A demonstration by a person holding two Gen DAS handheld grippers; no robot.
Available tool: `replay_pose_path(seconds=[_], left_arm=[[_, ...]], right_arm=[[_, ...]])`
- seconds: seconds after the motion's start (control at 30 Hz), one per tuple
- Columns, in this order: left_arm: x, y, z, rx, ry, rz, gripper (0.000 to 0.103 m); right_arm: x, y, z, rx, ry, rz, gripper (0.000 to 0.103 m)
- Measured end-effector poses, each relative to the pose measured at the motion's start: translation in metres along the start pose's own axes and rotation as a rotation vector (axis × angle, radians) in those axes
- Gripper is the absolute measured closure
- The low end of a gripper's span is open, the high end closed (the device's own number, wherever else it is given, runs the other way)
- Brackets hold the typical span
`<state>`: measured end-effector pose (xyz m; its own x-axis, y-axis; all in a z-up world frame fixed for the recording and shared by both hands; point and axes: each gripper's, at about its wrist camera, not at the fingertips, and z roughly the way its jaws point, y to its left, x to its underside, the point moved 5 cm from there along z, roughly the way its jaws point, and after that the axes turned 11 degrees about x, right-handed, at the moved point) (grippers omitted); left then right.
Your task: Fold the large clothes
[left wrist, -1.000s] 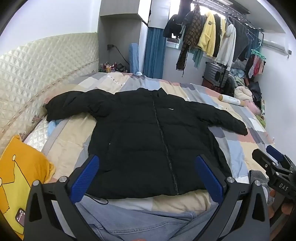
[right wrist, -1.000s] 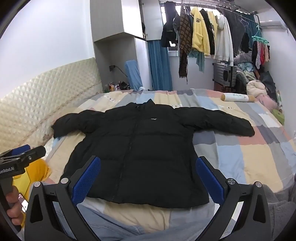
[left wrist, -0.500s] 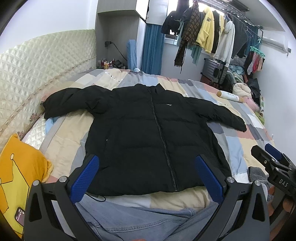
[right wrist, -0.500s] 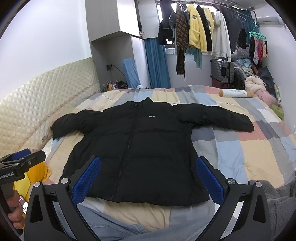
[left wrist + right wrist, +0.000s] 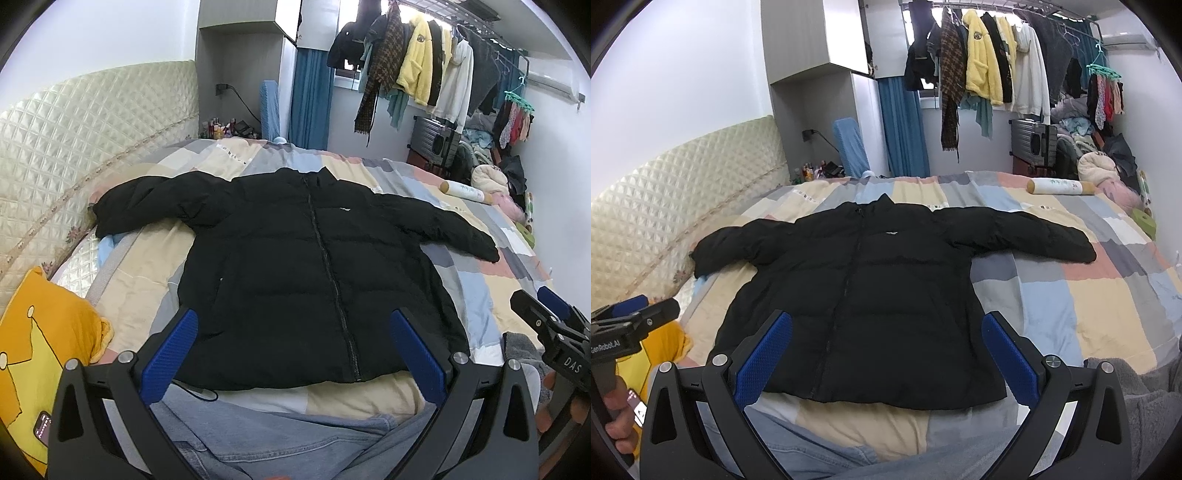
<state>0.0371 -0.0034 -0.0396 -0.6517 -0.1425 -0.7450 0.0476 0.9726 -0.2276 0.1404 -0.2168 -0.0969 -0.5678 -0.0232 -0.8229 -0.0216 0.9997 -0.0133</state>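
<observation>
A black puffer jacket (image 5: 295, 266) lies flat on the bed, zipped, front up, both sleeves spread out; it also shows in the right wrist view (image 5: 860, 295). My left gripper (image 5: 293, 354) is open and empty, held above the jacket's hem. My right gripper (image 5: 886, 354) is open and empty, also above the hem. The right gripper shows at the right edge of the left wrist view (image 5: 554, 332); the left gripper shows at the left edge of the right wrist view (image 5: 628, 325).
The bed has a patchwork quilt (image 5: 1089, 302) and a padded cream headboard (image 5: 74, 155) on the left. A yellow pillow (image 5: 40, 350) lies at near left. Jeans (image 5: 266, 435) lie at the near edge. A rolled white bolster (image 5: 1058, 185), a suitcase and hanging clothes (image 5: 982, 74) stand beyond.
Both grippers have risen and tipped slightly, so the jacket sits a little lower in both views. The jacket has not moved and both grippers stay open.
</observation>
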Motion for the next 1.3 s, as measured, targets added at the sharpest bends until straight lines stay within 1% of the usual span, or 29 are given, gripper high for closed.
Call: replay_pose_path(seconds=[0.4, 0.6, 1.03, 1.3], left_arm=[[0.001, -0.002, -0.005, -0.013, -0.003, 0.022, 0.0], [0.0, -0.009, 0.0, -0.016, 0.008, 0.039, 0.0], [-0.003, -0.013, 0.004, -0.016, 0.013, 0.042, 0.0], [-0.012, -0.021, 0.007, -0.001, -0.006, 0.034, 0.0]], right_arm=[[0.006, -0.006, 0.004, 0.009, 0.006, 0.013, 0.0], [0.007, -0.005, 0.004, 0.009, 0.006, 0.013, 0.0], [0.008, -0.008, 0.005, 0.008, 0.01, 0.016, 0.0], [-0.005, -0.016, 0.008, 0.003, -0.006, 0.025, 0.0]])
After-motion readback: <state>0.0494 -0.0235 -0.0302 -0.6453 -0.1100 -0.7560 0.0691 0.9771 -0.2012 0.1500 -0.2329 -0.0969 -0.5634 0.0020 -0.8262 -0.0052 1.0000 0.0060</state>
